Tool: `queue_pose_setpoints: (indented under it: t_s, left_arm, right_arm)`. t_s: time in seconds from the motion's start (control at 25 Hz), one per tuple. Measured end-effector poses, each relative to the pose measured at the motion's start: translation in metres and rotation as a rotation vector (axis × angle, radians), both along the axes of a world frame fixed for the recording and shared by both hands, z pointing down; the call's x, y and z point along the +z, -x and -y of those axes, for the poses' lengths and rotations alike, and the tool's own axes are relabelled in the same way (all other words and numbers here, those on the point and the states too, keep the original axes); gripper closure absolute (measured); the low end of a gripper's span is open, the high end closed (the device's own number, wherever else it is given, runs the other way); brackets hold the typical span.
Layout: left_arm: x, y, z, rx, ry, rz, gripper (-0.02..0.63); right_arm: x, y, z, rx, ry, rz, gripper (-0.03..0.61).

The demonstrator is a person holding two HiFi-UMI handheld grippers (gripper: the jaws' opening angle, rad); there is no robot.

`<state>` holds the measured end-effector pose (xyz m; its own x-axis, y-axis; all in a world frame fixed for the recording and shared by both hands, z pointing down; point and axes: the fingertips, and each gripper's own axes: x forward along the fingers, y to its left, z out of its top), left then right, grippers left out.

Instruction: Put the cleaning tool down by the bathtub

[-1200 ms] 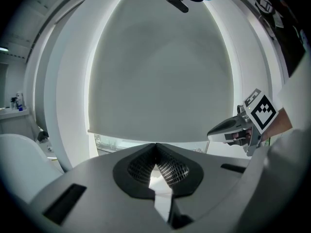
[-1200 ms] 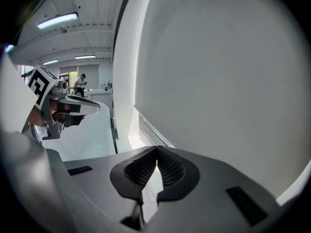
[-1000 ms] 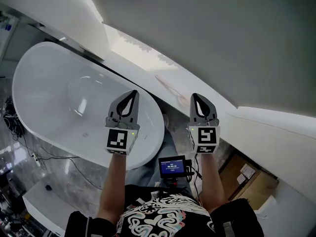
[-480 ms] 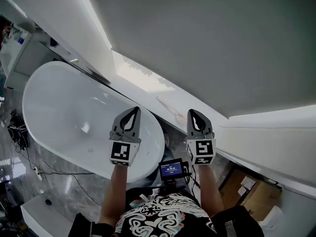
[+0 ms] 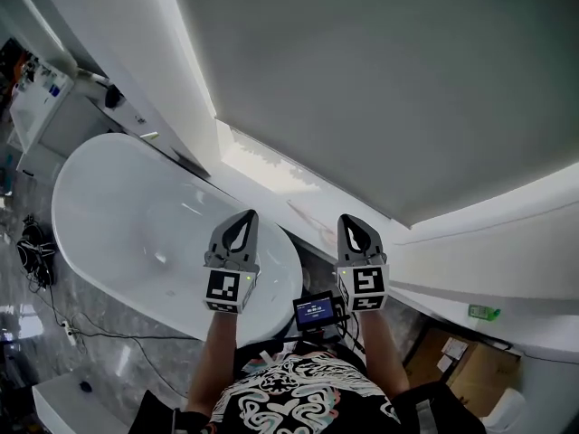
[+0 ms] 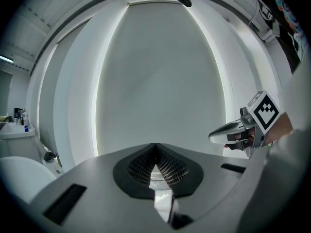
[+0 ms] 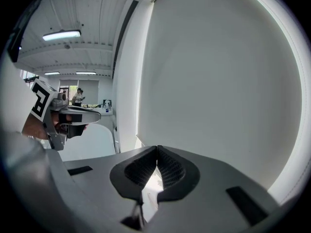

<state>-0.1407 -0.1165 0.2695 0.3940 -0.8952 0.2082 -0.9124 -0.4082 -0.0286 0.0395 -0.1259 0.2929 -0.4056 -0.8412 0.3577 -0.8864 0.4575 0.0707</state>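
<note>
A white oval bathtub (image 5: 127,215) fills the left of the head view, with a white ledge (image 5: 271,188) behind it. A thin pale stick-like thing (image 5: 312,215) lies on that ledge; I cannot tell whether it is the cleaning tool. My left gripper (image 5: 246,217) is held up over the tub's near end, shut and empty. My right gripper (image 5: 347,222) is level with it, just right of the tub, also shut and empty. In the left gripper view the jaws (image 6: 155,145) meet before a grey wall, with the right gripper (image 6: 243,130) alongside. The right gripper view shows the jaws (image 7: 156,148) shut too.
A big grey wall panel (image 5: 380,80) rises ahead. A small lit screen (image 5: 315,311) hangs at my chest. Cables (image 5: 32,247) lie on the marble floor left of the tub. A cardboard box (image 5: 457,360) stands at lower right. A black fitting (image 5: 113,96) sits by the tub's far end.
The head view has tilted up, so the tub and both grippers sit lower in frame and more wall shows. Both grippers stay shut and side by side, slightly closer together.
</note>
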Motion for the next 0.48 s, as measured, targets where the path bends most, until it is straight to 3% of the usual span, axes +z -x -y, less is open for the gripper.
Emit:
queue_pose_setpoints:
  t_s: [0.48]
  left_arm:
    - [-0.044,-0.008,-0.030,-0.003,-0.075,0.016,0.597]
  right_arm:
    - [-0.063,0.004,-0.036,-0.028,-0.110,0.035,0.551]
